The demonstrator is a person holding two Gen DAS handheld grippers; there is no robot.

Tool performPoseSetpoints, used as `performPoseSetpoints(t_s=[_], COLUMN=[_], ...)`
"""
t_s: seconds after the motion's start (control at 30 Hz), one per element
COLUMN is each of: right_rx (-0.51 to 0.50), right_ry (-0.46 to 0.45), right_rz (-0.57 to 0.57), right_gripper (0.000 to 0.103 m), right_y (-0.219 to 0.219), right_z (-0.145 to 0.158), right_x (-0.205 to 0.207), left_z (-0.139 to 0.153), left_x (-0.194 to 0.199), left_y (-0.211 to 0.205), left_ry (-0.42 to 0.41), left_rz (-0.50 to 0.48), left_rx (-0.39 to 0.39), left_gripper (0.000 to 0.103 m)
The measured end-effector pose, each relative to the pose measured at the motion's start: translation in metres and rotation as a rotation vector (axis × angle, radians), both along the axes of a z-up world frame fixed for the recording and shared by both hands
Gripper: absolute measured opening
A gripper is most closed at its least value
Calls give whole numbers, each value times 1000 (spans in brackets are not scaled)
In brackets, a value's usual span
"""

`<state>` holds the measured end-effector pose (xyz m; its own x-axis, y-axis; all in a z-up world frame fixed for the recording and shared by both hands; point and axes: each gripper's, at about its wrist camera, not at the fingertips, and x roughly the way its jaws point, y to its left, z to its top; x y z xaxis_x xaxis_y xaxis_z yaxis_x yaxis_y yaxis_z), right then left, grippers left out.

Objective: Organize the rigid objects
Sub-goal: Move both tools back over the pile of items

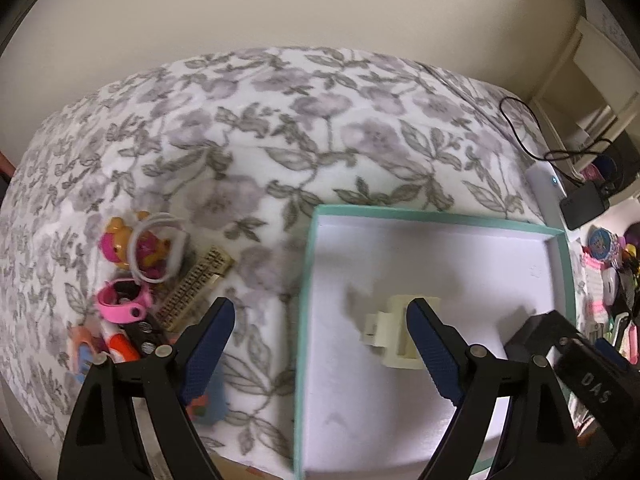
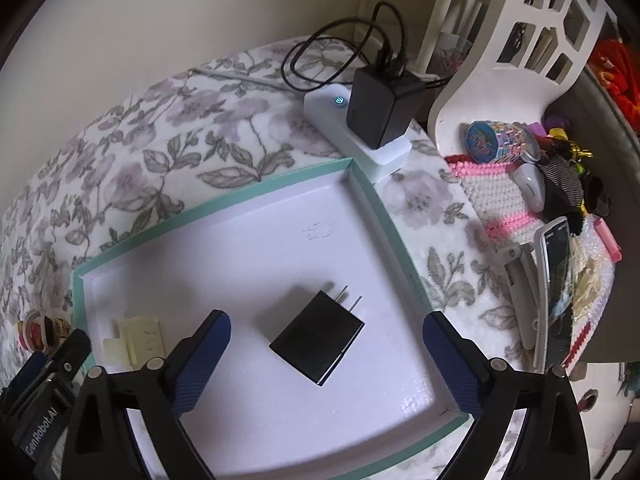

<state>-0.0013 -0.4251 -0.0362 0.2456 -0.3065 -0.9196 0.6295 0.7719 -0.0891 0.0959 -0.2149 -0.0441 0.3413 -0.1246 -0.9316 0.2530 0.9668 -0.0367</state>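
Black wall charger [image 2: 316,338] and cream plastic clip [image 1: 394,332] lie apart in the teal-rimmed tray [image 2: 208,210] on your floral bedspread [image 1: 280,128], by a cream wall [image 1: 280,4]. Your left gripper [image 1: 320,344] and right gripper [image 2: 326,356] gape wide, empty.

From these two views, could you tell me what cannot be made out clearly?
- Left wrist view: the cream part is partly covered by a left gripper finger.
- Left wrist view: an orange and blue toy is blurred and lies behind the other finger.
- Right wrist view: the toy pile is cut by the box rim.
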Motion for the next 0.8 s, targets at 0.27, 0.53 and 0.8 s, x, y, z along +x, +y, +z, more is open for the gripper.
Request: performPoseSetpoints(t_s=[0.27,0.53,0.8], right_rx=[-15,13,30], right_ry=[-26,-139,-195], right_rz=[22,133,317], right_gripper=[99,99,99], right_y=[14,53,131], right_z=[18,49,63], right_x=[3,14,28], left_z=[24,76,82], left_x=[7,12,-6], left_y=[36,114,184], left_ry=[-50,-175,-181], left_rz=[58,252,389], left_rx=[49,89,80], left_gripper=[88,89,89])
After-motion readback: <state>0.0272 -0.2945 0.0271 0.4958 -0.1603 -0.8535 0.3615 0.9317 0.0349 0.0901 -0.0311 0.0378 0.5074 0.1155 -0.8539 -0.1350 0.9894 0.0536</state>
